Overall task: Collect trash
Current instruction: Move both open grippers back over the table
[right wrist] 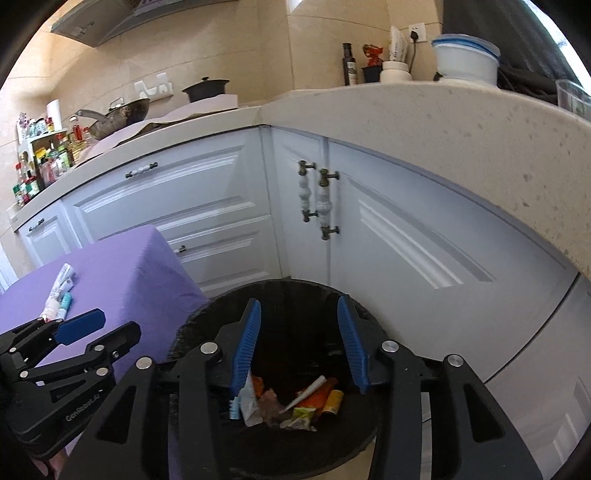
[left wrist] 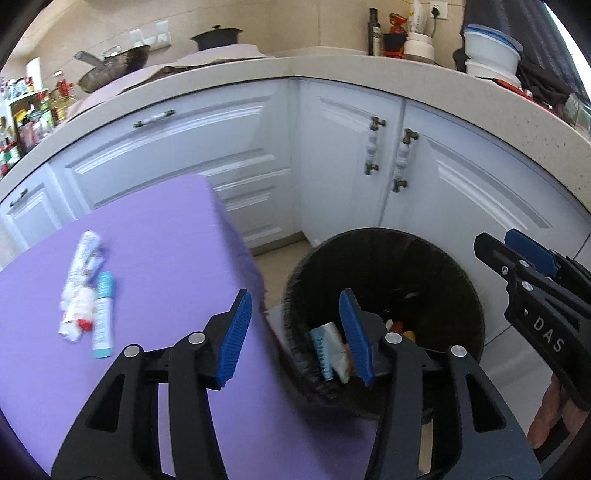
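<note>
**Both grippers empty above the bin, tubes left on the purple surface**

Closest to me, the right gripper [right wrist: 298, 341] hangs directly over the mouth of the black trash bin [right wrist: 207, 314], its blue pads parted to a middling gap with nothing between them. Straight below, at the bottom of the bin, lies a heap of wrappers and tubes [right wrist: 295, 400]: white, orange, yellow and brownish pieces jumbled together.

Just to its left, the left gripper [left wrist: 295, 338] sits over the near rim of the bin, where the bin meets the edge of the purple surface [left wrist: 155, 236]. Its jaws also stand partly apart and hold nothing; one pad is over the purple cloth, the other over the bin's opening. A pale blue-and-white wrapper [left wrist: 327, 354] shows inside the bin between the pads, lying below them, not gripped.

A little further off on the purple surface, well apart from both grippers, a white squeezed tube with a red cap [left wrist: 79, 288] lies touching a light blue-and-white tube [left wrist: 103, 314], side by side.

Behind the bin stand white cabinet doors [left wrist: 343, 162] with brass-ended handles. Above them runs a speckled counter [right wrist: 443, 122] carrying a wok [left wrist: 110, 68], a dark pot [left wrist: 216, 37], a dark bottle [left wrist: 375, 33] and stacked white bowls [left wrist: 489, 50].
</note>
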Action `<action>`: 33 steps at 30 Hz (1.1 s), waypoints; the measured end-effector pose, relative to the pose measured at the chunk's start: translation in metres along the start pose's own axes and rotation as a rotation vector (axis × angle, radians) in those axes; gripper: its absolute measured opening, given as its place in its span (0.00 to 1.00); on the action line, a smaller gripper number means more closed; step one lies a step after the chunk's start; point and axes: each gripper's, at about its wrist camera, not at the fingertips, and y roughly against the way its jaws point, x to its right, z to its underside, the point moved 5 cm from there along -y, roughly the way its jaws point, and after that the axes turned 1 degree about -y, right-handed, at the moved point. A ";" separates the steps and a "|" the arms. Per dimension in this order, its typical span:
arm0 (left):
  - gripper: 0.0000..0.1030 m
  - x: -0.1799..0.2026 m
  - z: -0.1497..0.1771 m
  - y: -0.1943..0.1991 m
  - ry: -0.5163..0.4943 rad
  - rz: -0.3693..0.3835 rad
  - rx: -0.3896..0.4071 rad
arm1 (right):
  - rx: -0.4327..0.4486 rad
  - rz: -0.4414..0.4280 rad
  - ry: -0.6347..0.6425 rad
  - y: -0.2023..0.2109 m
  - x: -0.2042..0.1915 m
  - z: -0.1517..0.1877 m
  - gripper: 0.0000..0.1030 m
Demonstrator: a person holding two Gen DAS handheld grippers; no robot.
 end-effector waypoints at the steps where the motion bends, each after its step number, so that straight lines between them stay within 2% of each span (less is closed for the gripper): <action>1: 0.47 -0.009 0.003 0.005 0.005 -0.014 0.002 | -0.001 -0.013 0.003 0.001 -0.006 0.000 0.43; 6: 0.48 -0.056 0.014 0.025 0.045 -0.083 0.007 | -0.006 -0.084 0.030 0.002 -0.044 0.001 0.43; 19: 0.49 -0.190 0.056 0.071 0.208 -0.288 0.001 | -0.044 -0.269 0.162 0.002 -0.172 0.009 0.43; 25: 0.49 -0.241 0.076 0.083 0.273 -0.349 -0.016 | -0.076 -0.299 0.209 -0.006 -0.216 0.015 0.43; 33: 0.49 -0.293 0.101 0.090 0.348 -0.392 -0.040 | -0.139 -0.313 0.277 -0.020 -0.262 0.029 0.43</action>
